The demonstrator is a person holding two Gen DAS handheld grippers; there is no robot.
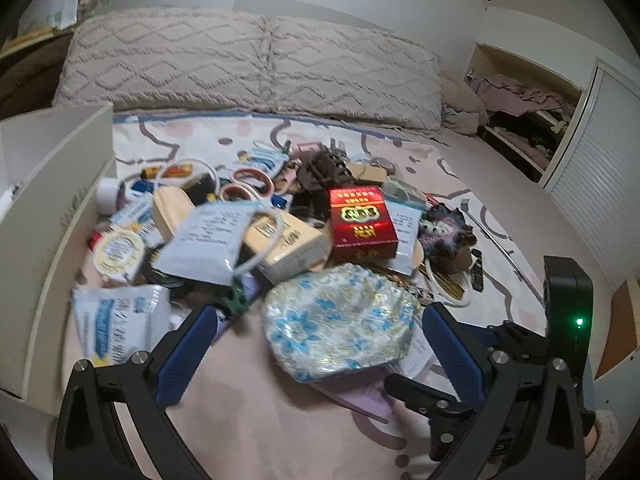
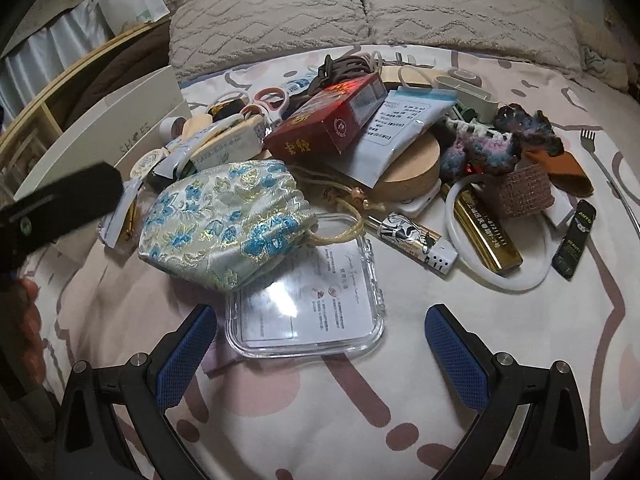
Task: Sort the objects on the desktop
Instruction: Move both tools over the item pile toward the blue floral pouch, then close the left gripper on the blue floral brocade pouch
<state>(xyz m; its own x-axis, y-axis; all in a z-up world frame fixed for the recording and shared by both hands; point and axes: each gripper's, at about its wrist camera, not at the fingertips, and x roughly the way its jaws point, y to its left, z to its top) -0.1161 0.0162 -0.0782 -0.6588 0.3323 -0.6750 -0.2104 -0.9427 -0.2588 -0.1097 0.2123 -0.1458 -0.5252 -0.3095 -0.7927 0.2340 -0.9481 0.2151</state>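
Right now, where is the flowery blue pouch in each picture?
Left wrist view: the flowery blue pouch sits low in the middle, between the open left claw's fingers.
Right wrist view: the pouch lies left of centre, partly on a clear plastic case.
Shared landmark: the red box behind it.

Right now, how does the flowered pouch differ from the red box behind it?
The flowered pouch is soft, rounded silky fabric, pale with blue and gold blossoms; the red box is rigid, rectangular card with gold print. The pouch lies at the near edge of the pile, partly on a clear plastic case; the box sits tilted on top of the pile, farther back. The pouch has a drawstring cord; the box has none. Neither is held: both claws are open.
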